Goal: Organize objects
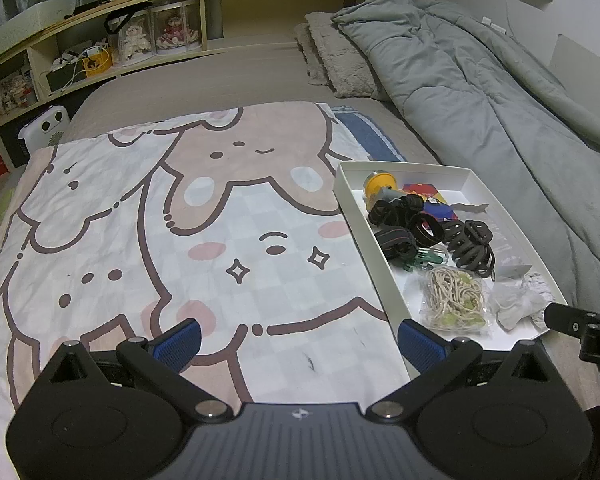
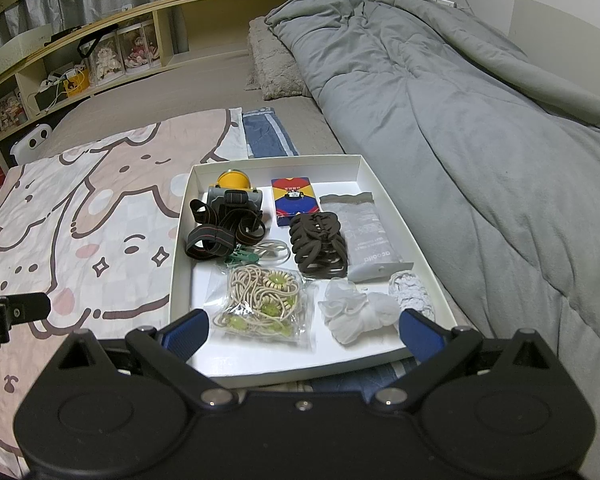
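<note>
All the small things, among them a headlamp (image 2: 232,196), a brown claw clip (image 2: 319,243), a card box (image 2: 293,199) and a bag of hair ties (image 2: 262,304), lie inside the white box tray (image 2: 404,216) on the bed. That fits either sorting yet to come or sorting done. The left tool (image 1: 298,346) hovers over the cartoon blanket (image 1: 140,220) and the right tool (image 2: 304,334) at the tray's near edge, both spread wide and holding nothing.

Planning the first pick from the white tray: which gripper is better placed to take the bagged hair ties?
Right. The right gripper is open directly before the bagged hair ties in the white tray; the left gripper faces the cartoon blanket beside it.
</note>
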`<state>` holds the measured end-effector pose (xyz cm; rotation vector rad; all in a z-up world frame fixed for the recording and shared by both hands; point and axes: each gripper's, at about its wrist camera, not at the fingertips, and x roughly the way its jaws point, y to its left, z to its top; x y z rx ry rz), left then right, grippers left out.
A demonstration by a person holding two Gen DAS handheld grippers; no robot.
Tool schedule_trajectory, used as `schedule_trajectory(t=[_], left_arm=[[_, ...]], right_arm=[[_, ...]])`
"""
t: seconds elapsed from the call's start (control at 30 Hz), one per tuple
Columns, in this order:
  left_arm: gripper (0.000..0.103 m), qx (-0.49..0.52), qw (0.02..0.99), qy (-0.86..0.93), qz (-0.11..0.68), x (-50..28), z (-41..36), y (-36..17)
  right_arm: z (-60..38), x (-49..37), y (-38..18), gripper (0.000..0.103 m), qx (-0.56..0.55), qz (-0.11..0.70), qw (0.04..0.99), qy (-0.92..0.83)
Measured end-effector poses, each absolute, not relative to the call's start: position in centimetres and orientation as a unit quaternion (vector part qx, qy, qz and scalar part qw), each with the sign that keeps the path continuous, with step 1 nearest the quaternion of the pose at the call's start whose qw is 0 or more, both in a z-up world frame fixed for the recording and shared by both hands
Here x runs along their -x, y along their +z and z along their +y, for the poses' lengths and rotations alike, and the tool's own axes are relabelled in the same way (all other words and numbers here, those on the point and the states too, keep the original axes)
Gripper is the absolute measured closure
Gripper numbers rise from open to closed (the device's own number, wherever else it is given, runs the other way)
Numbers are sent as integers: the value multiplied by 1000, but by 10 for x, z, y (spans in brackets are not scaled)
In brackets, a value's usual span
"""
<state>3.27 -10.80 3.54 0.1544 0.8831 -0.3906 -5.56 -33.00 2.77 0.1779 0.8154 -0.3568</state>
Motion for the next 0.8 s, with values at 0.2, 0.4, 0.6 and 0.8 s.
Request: schedule_trajectory(t=[0.2,0.4,0.6,0.8], left_arm=[[0,-74,883,-187,424,-32,-108,36],[0,-74,883,-187,425,-32,-107,36],[0,-73,882,-189,425,-31,-108,36],[0,-72,882,-189,426,-32,-108,36]], right_arm=[[-330,55,28,1,-85,394,899,-172],[-330,55,28,1,-85,394,899,-173],[-330,56,28,1,-85,394,899,-173],[-330,55,28,0,-86,394,899,-173]])
